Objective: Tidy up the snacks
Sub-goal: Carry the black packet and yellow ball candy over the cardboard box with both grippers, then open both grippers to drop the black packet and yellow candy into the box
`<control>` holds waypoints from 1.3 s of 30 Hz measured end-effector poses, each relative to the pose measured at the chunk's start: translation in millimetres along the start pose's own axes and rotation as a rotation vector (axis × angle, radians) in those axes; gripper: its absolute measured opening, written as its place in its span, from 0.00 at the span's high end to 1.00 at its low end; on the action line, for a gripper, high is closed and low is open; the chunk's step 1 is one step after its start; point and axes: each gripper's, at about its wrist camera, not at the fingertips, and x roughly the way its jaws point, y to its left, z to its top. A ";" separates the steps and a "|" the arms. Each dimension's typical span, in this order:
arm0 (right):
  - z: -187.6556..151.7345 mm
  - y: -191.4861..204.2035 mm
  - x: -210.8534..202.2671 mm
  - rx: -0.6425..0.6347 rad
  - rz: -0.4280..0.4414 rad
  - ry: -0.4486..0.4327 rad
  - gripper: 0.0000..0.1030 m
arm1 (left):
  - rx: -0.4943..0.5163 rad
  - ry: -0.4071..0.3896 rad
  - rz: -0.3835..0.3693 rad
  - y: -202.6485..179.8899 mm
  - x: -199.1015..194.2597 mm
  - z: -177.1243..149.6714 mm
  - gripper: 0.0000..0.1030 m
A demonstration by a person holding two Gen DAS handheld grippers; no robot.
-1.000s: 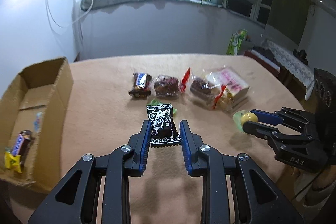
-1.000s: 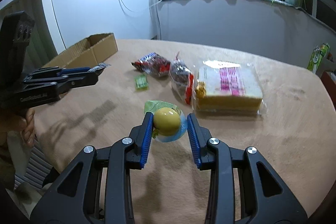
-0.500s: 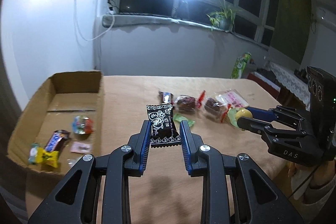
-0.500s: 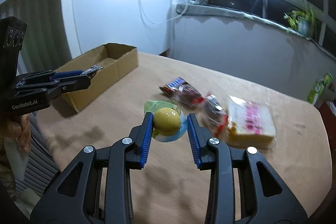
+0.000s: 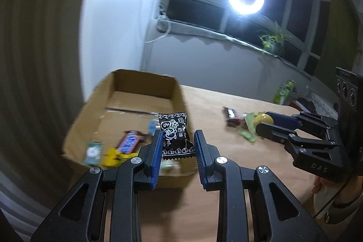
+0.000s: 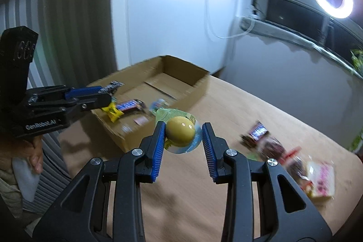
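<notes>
**Left wrist view: two snacks carried toward a cardboard box**

Left wrist view shows the left tongs [image 5: 177, 146] clenched on a black candy packet [image 5: 175, 136] with white printed characters, held upright between the blue pads, above the near wall of an open cardboard box [image 5: 172, 92]. The box sits at the left edge of the worktop [image 5: 226, 192], a tan, cloth-like surface. Inside the box lie a chocolate bar [image 5: 131, 142], a yellow wrapped sweet [image 5: 112, 157] and a small green packet [image 5: 92, 151].

Right wrist view shows the right tongs [image 6: 182, 140] grasping a jelly cup [image 6: 180, 133], a yellow dome in a clear tub with a green lid flap, held over the worktop just short of the box. Farther right on the worktop, blurred, lie dark wrapped cakes [image 6: 270, 146] and a packet of sliced bread [image 6: 322, 180], not yet sorted.

Risks, as a judgement: both tongs head for the same box, so they could knock together at its rim. The jelly cup is round and smooth and looks gripped by its edges only, so a jolt might let it slip. Letting the candy packet go too early could drop it on the near wall or outside the box.
</notes>
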 end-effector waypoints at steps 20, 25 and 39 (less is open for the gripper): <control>45.3 48.4 68.5 -0.087 0.100 0.012 0.66 | -0.069 0.019 0.059 56.7 13.7 3.2 0.75; 44.8 52.6 89.7 -0.094 0.110 0.049 0.65 | -0.084 0.032 0.071 64.2 19.2 1.5 0.74; 17.3 40.2 66.3 -0.011 0.047 0.006 0.36 | -0.096 0.011 0.104 68.4 8.9 -6.3 0.31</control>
